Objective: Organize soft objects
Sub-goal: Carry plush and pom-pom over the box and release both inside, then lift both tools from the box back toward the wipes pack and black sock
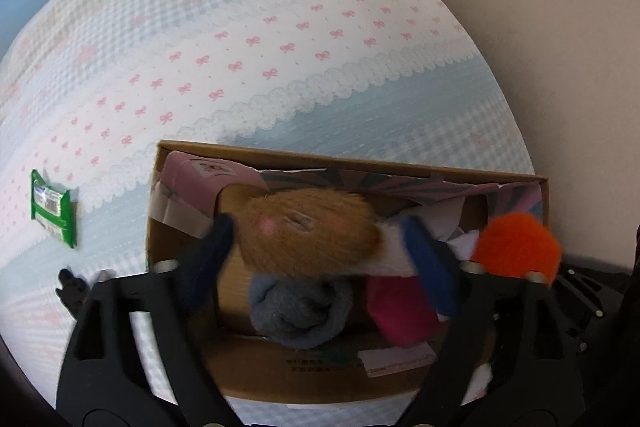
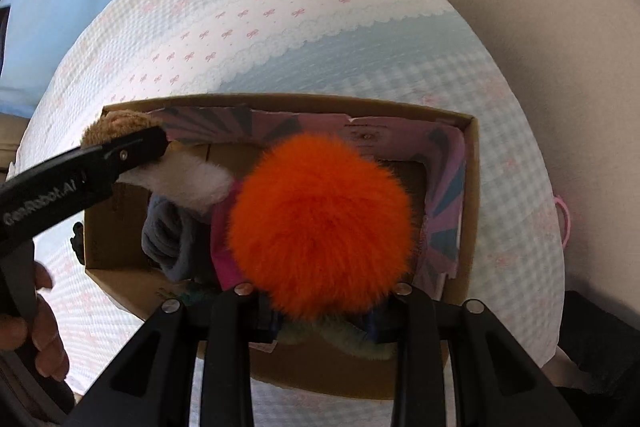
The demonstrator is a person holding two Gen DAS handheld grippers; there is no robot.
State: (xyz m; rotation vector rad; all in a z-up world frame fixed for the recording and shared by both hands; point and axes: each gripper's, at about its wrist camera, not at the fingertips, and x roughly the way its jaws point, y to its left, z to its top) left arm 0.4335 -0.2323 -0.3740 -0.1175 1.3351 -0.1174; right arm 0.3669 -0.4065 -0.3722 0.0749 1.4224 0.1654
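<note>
An open cardboard box (image 1: 360,166) lies on the bed and holds a grey rolled sock (image 1: 296,311) and a magenta cloth (image 1: 400,311). My left gripper (image 1: 318,229) points down over the box with its jaws wide apart. A brown and white plush toy (image 1: 308,231) lies blurred between them, with a gap at its right side. In the right wrist view, a fluffy orange pompom (image 2: 320,223) covers the tips of my right gripper (image 2: 322,307) above the same box (image 2: 280,99). Its pads are hidden by the fur.
The bed has a blue-checked quilt (image 1: 280,39) with pink bows. A green packet (image 1: 52,207) and a small black object (image 1: 72,287) lie left of the box. A pink loop (image 2: 564,219) lies to its right. A beige wall (image 1: 540,7) borders the bed. A hand (image 2: 44,339) shows at lower left.
</note>
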